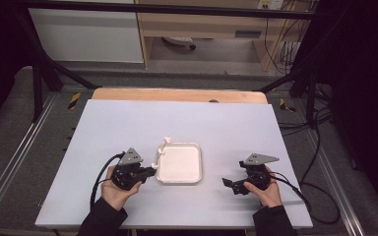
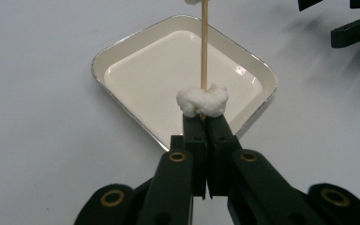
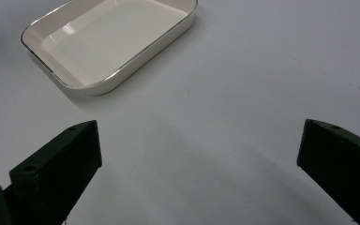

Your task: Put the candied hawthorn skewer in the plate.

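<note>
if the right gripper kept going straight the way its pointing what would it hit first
Probably the white tray. The right gripper, jaws open, points across bare table toward it, though the tray sits left of the centre line, so it might slide just past.

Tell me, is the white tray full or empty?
Empty. The tray's bare cream floor shows; the skewer is above it in the shut left gripper.

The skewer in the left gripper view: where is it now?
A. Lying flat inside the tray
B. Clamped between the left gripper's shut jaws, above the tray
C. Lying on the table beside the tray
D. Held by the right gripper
B: the left gripper is shut on the skewer, which stands up over the tray with a white lump at the jaw tips.
</note>
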The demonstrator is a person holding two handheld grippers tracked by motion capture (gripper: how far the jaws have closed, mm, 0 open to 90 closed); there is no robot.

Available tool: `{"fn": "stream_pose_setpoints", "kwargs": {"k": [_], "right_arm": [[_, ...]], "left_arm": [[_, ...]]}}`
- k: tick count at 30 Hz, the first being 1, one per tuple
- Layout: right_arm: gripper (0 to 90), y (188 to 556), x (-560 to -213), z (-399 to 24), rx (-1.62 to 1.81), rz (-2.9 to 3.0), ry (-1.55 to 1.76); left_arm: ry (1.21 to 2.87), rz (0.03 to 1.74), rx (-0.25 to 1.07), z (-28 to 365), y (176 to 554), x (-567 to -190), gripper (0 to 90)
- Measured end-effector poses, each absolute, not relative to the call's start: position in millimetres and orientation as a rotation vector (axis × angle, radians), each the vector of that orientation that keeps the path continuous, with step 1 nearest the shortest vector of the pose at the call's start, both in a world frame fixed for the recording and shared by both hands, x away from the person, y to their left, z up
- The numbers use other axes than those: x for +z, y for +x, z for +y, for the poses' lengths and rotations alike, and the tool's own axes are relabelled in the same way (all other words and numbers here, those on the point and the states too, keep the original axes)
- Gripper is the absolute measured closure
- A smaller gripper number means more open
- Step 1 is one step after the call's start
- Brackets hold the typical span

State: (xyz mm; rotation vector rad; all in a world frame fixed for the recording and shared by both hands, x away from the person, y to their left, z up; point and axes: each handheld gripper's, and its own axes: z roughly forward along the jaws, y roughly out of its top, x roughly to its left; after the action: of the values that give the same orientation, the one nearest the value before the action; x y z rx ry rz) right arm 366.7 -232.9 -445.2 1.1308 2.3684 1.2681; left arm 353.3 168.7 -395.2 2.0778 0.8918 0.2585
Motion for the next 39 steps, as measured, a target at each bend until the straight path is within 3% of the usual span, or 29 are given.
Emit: {"fn": "stream_pose_setpoints", "kwargs": {"k": [22,39], "right_arm": [[0.7,359,-453,-252,1.241,2.355,1.149],[0.7,358,-451,-254,1.264,2.345,1.158]], "left_arm": [[2.250,0.992,0.232,119,384,-414,88.4],[2.347,1.055,0.207,107,391,-430,87.9]]}}
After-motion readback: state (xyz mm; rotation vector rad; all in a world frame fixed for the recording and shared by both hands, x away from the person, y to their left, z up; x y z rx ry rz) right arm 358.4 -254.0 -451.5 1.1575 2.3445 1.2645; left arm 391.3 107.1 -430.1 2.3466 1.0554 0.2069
